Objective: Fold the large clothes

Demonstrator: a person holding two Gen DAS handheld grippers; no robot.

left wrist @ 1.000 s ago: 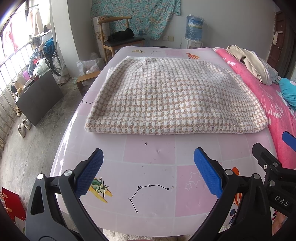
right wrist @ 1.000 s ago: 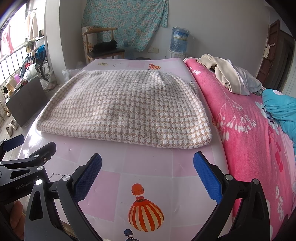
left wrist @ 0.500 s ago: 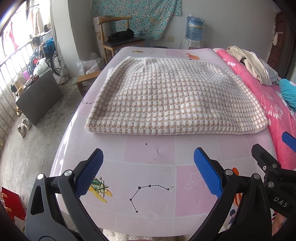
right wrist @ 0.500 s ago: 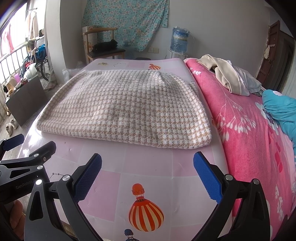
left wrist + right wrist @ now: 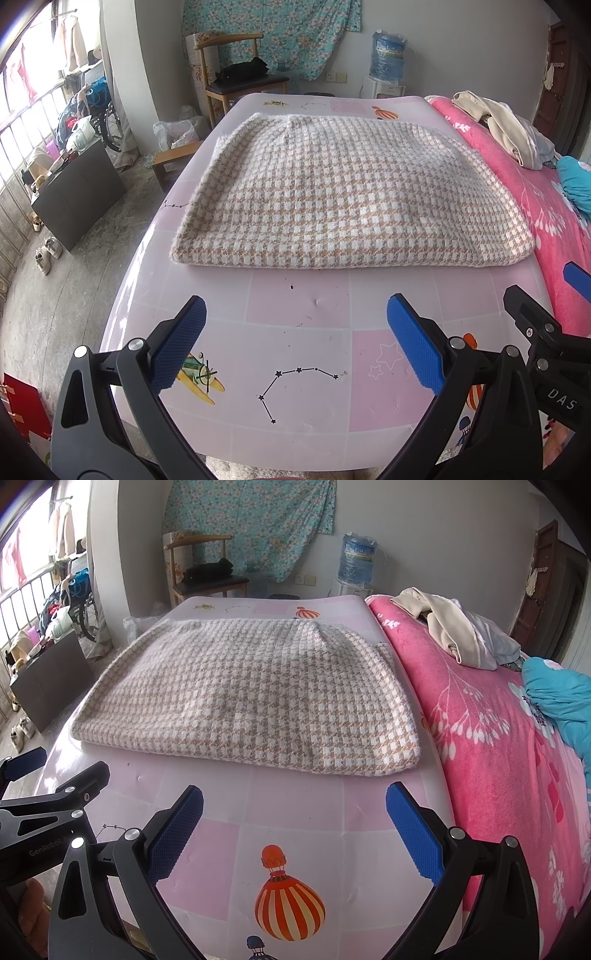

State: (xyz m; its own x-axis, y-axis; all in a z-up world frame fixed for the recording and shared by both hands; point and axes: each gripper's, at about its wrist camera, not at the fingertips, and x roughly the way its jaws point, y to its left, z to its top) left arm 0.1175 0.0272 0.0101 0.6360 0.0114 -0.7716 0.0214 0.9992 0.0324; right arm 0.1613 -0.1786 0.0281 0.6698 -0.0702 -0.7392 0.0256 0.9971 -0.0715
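My left gripper [image 5: 295,343] hung over the near edge of the pink mat [image 5: 295,424], fingers spread wide, nothing between them. Right gripper [image 5: 295,823] was the same: wide apart, empty, over the near right corner by the balloon print [image 5: 290,904]. The checked garment [image 5: 347,199] lay flat mid-mat w/ its thick near edge facing me and far edge close to the mat's far edge; it looked already folded at least once, maybe done.

Risks, my guess: the knit was thick and fuzzy, so one pinch could've taken only the top layer and peeled the stack open. The mat looked slick, so a low push might've slid the whole thing toward the far edge. Right edge sat just beside the pink blanket [image 5: 498,757]; a lift there could've dragged that too.

Views: left cam showed the garment's left edge, floor, dark board [image 5: 74,199]. Right cam showed the right corner's layered thickness, plus the cream clothes [image 5: 454,631] and teal item [image 5: 561,694] farther back.
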